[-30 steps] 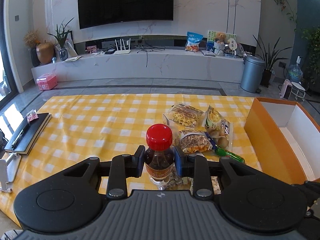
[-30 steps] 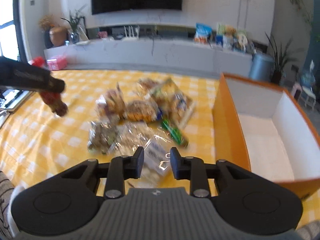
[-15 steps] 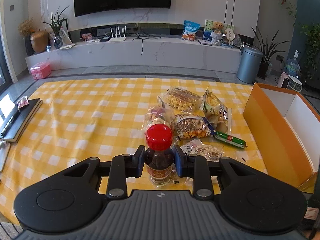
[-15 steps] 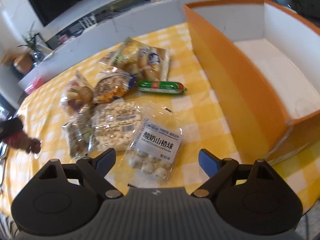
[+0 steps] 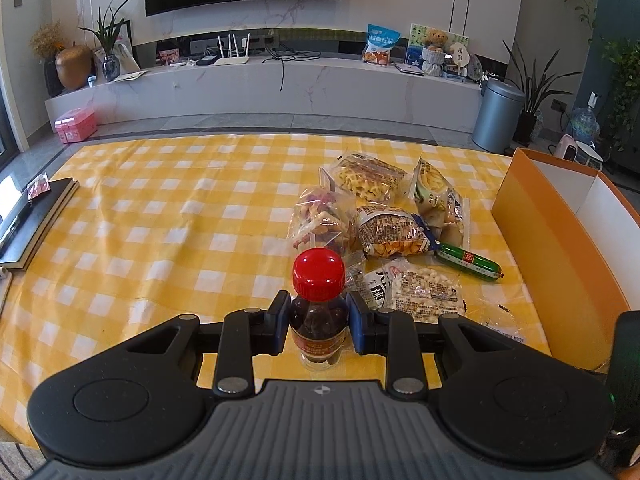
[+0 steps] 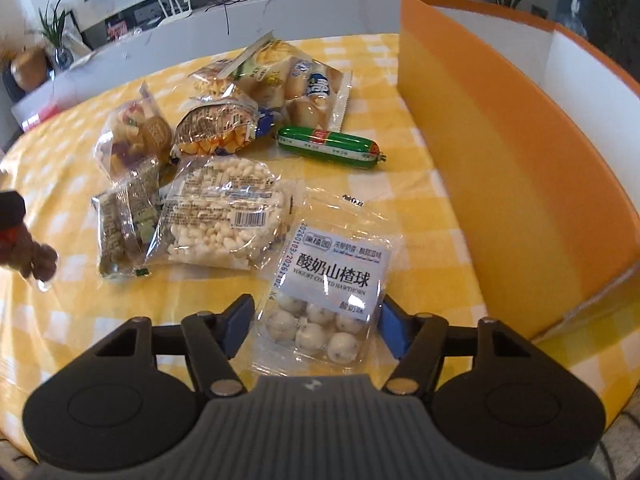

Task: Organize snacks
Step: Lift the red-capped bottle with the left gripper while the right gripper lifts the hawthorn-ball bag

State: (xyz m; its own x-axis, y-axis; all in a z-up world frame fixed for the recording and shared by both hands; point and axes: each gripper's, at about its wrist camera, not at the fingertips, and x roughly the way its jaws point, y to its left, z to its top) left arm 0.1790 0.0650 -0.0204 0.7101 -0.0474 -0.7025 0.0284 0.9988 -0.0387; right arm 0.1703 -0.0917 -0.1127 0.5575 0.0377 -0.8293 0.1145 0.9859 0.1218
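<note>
My right gripper (image 6: 316, 322), jaws just narrowing, straddles the hawthorn-ball pack (image 6: 326, 284) without pinching; its long axis runs straight ahead. My left gripper (image 5: 318, 326) clamps the bottle (image 5: 319, 308).

1. The right gripper (image 6: 316, 322) has dropped low over the table and tipped down toward the snacks.
2. Its jaws went from nearly shut to wide, and have just been closing again; the pack of yogurt hawthorn balls (image 6: 326, 300) now sits between them.
3. The left gripper (image 5: 319, 326) has sunk, bringing the bottle (image 5: 319, 312) closer to the tablecloth (image 5: 168, 232).
</note>
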